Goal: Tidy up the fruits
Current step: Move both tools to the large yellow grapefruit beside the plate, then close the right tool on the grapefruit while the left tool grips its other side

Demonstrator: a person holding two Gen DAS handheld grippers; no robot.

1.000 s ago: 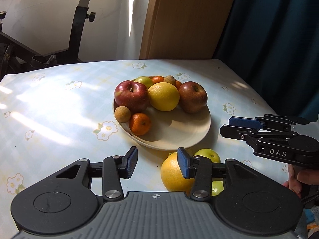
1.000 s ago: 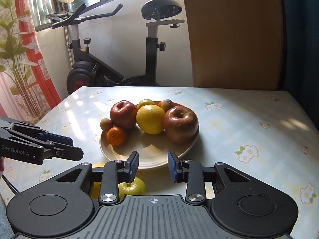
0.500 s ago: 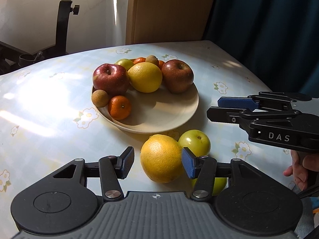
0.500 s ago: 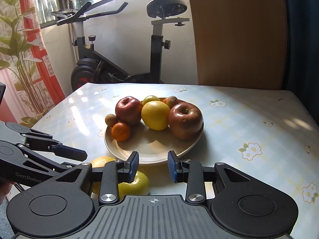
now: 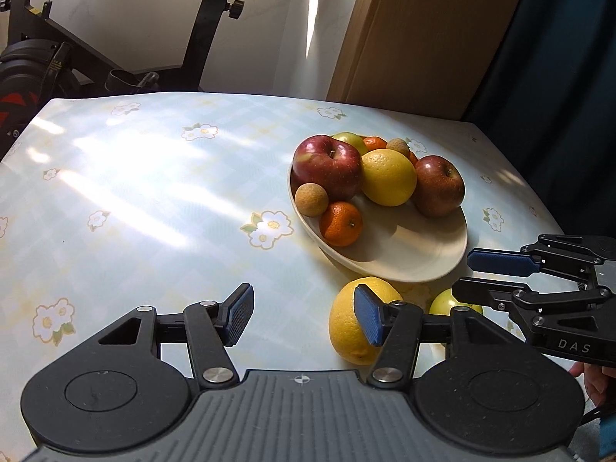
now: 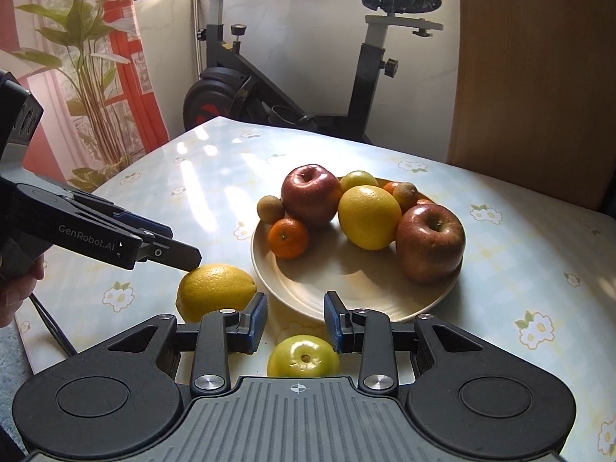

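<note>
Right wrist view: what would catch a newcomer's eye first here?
The cream plate heaped with fruit mid-table: two red apples, a big yellow citrus between them, a mandarin at its front left. Next, the strays on the flowered tablecloth in front of the plate: a yellow citrus under the left gripper, and a green apple before the right gripper.

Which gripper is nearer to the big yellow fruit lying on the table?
Left. The left gripper has one finger right at the yellow fruit; the right gripper is beside it, over the green fruit.
</note>
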